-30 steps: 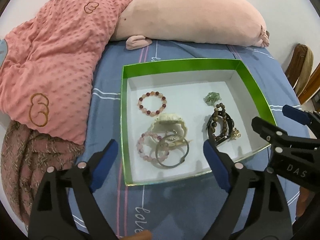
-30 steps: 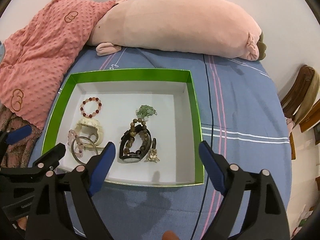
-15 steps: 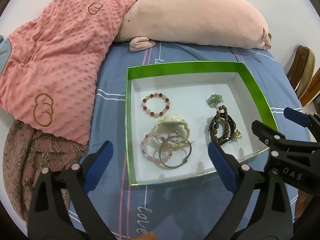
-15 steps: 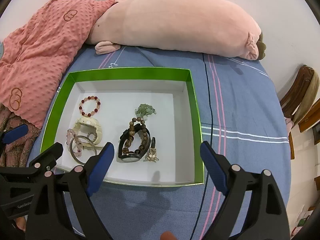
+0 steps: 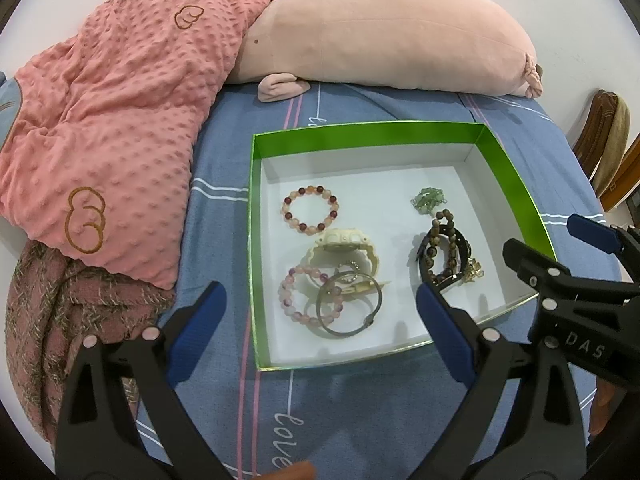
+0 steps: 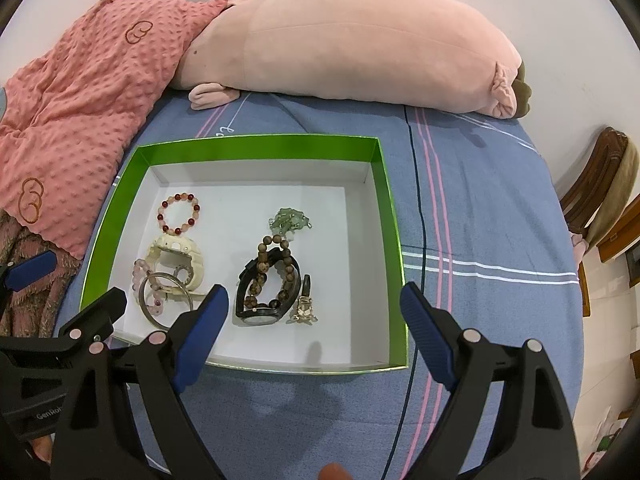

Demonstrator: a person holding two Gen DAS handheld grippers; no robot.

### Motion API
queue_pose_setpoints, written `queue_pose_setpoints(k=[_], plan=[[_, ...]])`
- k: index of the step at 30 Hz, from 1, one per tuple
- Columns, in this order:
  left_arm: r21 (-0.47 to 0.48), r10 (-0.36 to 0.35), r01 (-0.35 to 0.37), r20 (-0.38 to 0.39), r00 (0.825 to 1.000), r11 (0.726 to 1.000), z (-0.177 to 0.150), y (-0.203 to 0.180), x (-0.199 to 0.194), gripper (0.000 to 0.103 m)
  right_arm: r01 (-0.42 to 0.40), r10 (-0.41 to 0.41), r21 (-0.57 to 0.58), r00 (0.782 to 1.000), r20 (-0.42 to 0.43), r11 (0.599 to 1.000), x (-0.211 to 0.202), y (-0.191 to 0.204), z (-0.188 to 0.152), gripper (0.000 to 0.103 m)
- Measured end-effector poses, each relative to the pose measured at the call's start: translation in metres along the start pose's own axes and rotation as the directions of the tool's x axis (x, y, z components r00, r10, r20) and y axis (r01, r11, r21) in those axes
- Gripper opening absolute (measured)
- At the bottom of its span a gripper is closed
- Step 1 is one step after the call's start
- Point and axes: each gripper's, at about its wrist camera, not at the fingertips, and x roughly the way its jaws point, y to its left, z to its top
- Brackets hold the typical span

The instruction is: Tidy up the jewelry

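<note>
You are holding both claws spread wide and empty over the green box, your left claw hanging nearer the tangled steel bangle.

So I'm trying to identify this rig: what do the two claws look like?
Both are black plastic, built like A-shaped clamp frames with silver rivets. The left claw and right claw each have two fingers tipped with ribbed blue pads. White lettering marks their bodies: "DAS" on the right one, "GenRob" partly visible on the left.
</note>
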Motion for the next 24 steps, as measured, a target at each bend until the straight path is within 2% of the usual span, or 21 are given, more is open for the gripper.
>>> queue_pose_setpoints(k=[24], plan=[[0.009,0.006,-0.006,-0.002,1.000,1.000,-0.0004,-0.0007,0.0017,0.097,0.003,-0.003,0.005,1.000,-0.002,1.000,0.0022,-0.0006,-0.0010,0.087]])
